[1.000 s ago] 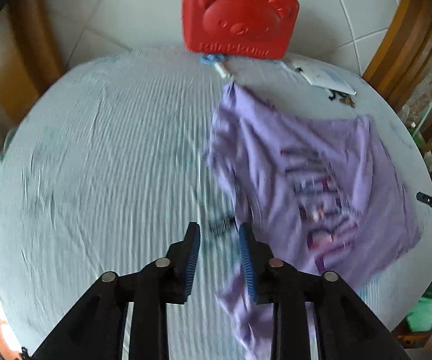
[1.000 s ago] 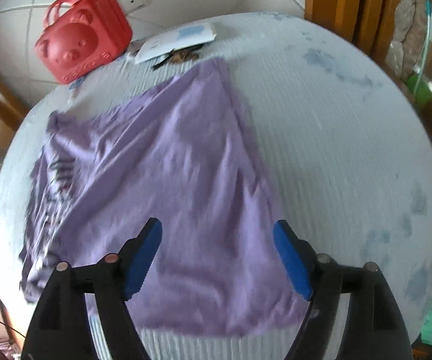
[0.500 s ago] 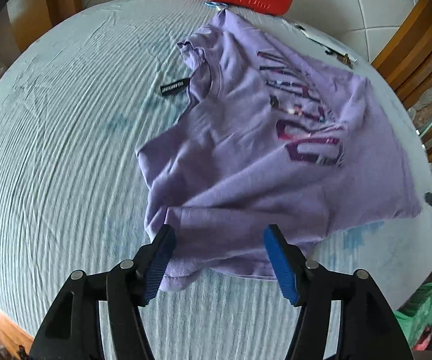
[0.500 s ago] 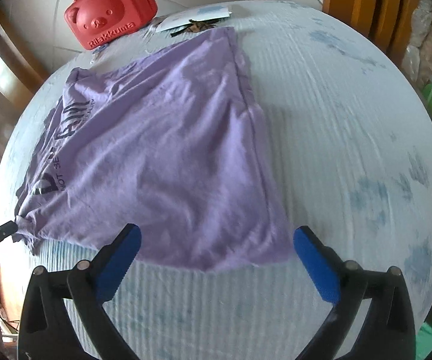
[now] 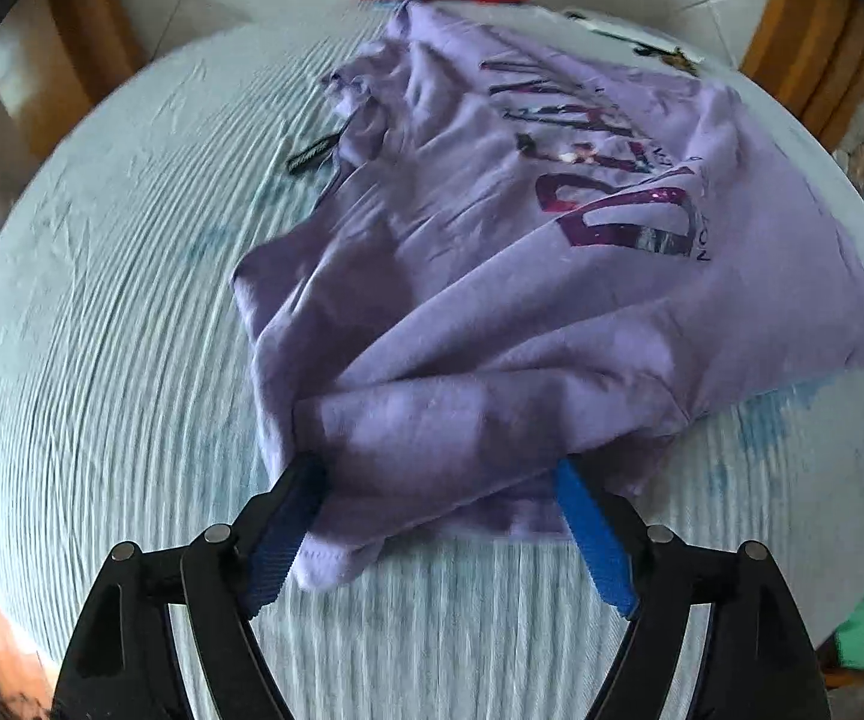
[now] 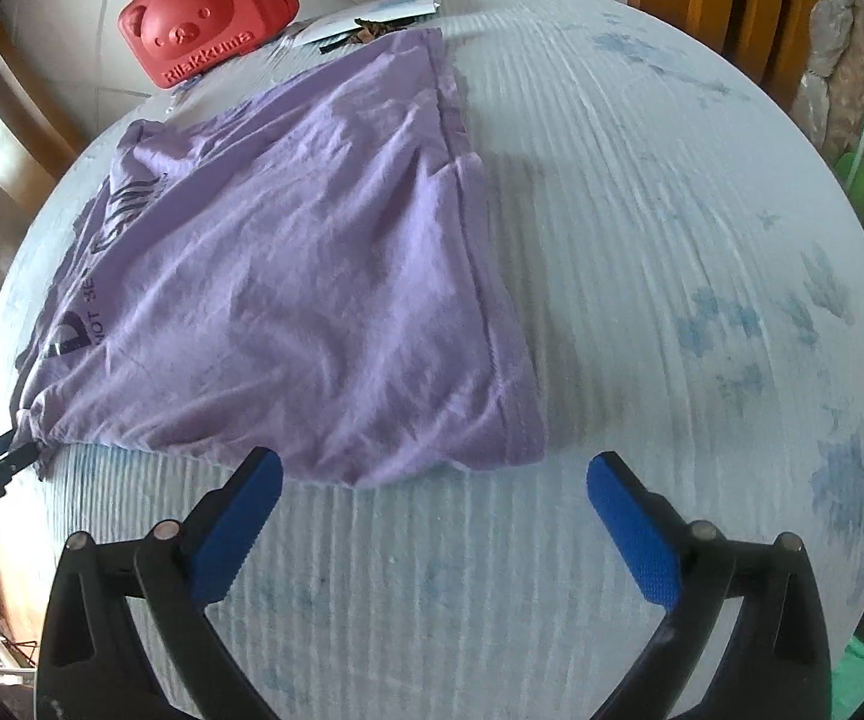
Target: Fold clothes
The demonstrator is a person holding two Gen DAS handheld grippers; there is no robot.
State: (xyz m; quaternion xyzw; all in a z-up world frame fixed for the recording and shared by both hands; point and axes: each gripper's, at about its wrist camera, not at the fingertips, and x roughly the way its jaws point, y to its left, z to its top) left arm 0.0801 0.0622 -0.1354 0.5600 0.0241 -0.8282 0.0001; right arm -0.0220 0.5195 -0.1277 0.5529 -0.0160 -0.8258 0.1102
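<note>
Pale ribbed surface (image 6: 642, 240): lilac cotton T-shirt (image 5: 492, 276) half-spread, fold unstarted.
Left tongs (image 5: 438, 531) opening astride bunched sleeve; right tongs (image 6: 432, 516) wide apart, empty, must grip hem.

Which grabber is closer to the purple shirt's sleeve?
Left. The left gripper has the bunched sleeve between its opening fingers. The right gripper sits open at the shirt's other end, just short of the hem corner.

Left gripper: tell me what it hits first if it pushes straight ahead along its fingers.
The left gripper, jaws opening, would likely meet the bunched sleeve of the purple T-shirt lying between its fingers, then the striped tablecloth beneath; depth is uncertain.
</note>
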